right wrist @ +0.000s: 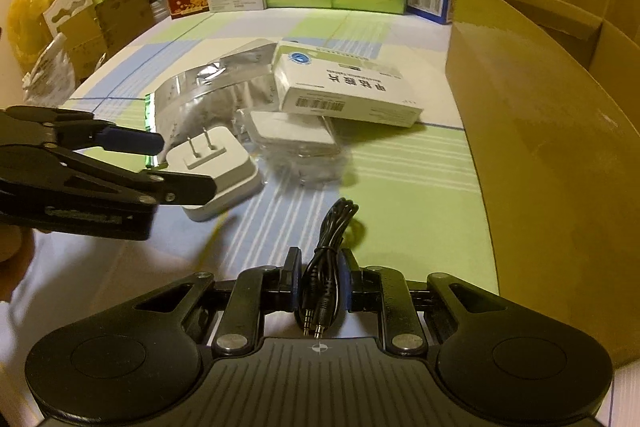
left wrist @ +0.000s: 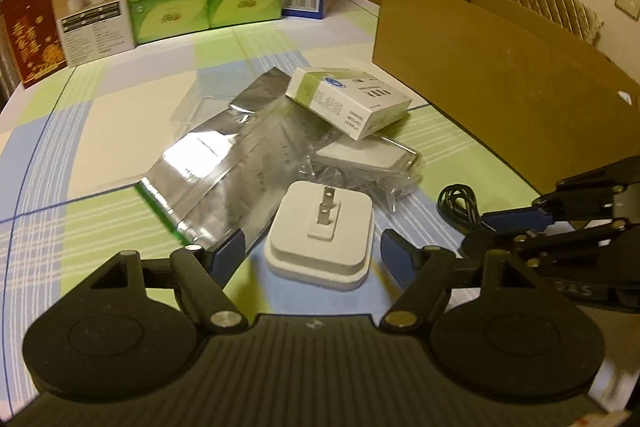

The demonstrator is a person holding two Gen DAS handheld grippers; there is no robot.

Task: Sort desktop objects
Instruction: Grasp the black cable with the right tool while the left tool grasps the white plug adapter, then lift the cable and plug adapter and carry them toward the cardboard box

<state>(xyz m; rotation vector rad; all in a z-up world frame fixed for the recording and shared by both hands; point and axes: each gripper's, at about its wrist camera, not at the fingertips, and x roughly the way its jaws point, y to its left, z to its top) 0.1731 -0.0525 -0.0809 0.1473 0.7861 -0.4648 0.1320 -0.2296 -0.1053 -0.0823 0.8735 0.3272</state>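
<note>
Left gripper [left wrist: 310, 251] spread wide, white plug adapter [left wrist: 320, 233] (prongs up) on the tablecloth [left wrist: 100, 115] between its fingers, untouched. Right gripper [right wrist: 319, 277] clamped on coiled black cable [right wrist: 326, 255].

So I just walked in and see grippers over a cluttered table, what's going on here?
Someone is sorting desk items with two handheld grippers. The right gripper is shut on a coiled black audio cable, beside the open cardboard box. The left gripper is open, its fingers straddling the white plug adapter lying prongs-up. A medicine box rests on the clear packaging.
</note>
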